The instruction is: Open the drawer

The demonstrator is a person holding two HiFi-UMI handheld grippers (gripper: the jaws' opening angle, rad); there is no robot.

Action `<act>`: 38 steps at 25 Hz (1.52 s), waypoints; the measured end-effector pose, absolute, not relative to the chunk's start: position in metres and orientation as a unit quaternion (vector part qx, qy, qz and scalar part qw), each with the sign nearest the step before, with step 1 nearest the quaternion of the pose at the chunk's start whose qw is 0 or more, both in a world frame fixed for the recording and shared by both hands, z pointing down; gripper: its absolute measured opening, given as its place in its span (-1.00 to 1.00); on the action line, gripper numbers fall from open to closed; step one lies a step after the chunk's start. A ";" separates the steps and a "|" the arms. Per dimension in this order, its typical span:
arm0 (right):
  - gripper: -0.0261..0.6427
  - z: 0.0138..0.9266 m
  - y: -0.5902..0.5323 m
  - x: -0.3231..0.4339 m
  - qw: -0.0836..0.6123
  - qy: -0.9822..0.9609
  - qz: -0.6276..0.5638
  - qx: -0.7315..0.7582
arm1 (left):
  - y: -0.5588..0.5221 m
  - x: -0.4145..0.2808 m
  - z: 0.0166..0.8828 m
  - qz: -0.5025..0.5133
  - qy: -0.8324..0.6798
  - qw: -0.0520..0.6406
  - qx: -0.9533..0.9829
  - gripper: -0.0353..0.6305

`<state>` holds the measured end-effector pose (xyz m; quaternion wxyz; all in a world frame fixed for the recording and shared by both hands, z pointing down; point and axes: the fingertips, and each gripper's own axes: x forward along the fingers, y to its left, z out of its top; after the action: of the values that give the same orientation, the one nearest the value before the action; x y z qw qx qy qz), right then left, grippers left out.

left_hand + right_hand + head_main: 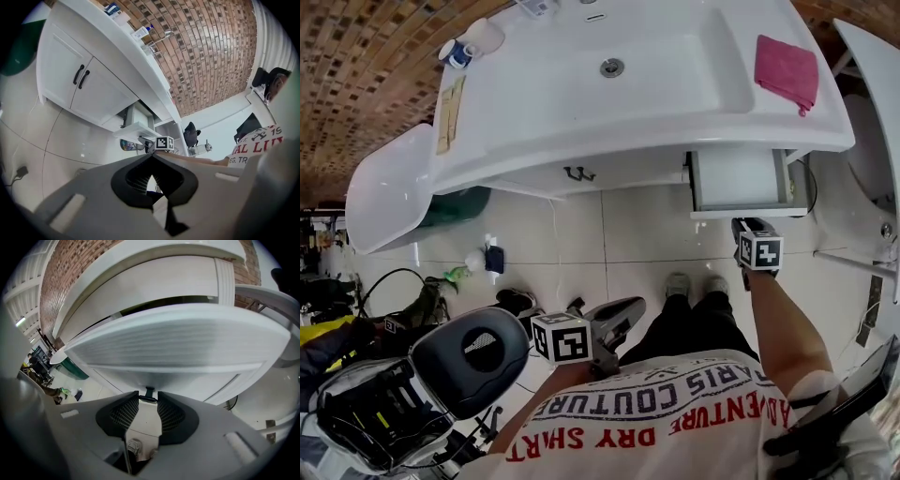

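Shirt (656,398) reads "COUTURE"; right gripper (148,397) clasps handle (149,391) of open drawer (178,338)

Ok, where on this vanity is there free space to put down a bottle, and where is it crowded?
Free: the countertop front ledge, between the basin and the edge, and the floor tiles before the cabinet. Taken: the right end by the pink cloth, the back left corner by cups and a beige strip.

White drawer (739,180) pulled out below vanity (581,122) right end, level, interior showing; plain front panel, small dark handle (149,393) centred
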<state>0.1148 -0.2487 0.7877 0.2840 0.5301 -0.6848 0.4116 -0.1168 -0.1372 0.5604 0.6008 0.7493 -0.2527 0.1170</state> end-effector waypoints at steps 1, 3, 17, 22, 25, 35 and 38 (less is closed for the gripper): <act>-0.54 0.788 -0.246 0.115 0.283 -0.686 0.412 0.529 | -0.137 -0.114 0.560 0.119 -0.251 0.600 0.750 -0.96; -0.54 0.788 -0.239 0.115 0.284 -0.687 0.414 0.526 | -0.135 -0.108 0.559 0.121 -0.246 0.600 0.752 -0.96; -0.54 0.790 -0.216 0.111 0.285 -0.693 0.416 0.515 | -0.130 -0.102 0.553 0.127 -0.241 0.597 0.754 -0.96; -0.52 0.790 -0.221 0.112 0.300 -0.693 0.422 0.502 | -0.133 -0.104 0.555 0.126 -0.243 0.594 0.757 -0.96; -0.48 0.786 -0.220 0.112 0.285 -0.693 0.434 0.501 | -0.137 -0.105 0.553 0.120 -0.241 0.591 0.761 -0.96; -0.47 0.691 -0.186 0.066 0.157 -0.735 0.512 0.416 | -0.160 -0.117 0.544 0.110 -0.214 0.573 0.784 -0.96; -0.56 0.625 -0.176 0.033 0.104 -0.767 0.524 0.356 | -0.175 -0.125 0.537 0.106 -0.210 0.560 0.794 -0.96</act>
<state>0.0328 -0.1763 0.6254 0.1041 0.3564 -0.7665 0.5240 -0.1252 -0.1746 0.5366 0.5603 0.7942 -0.2101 0.1055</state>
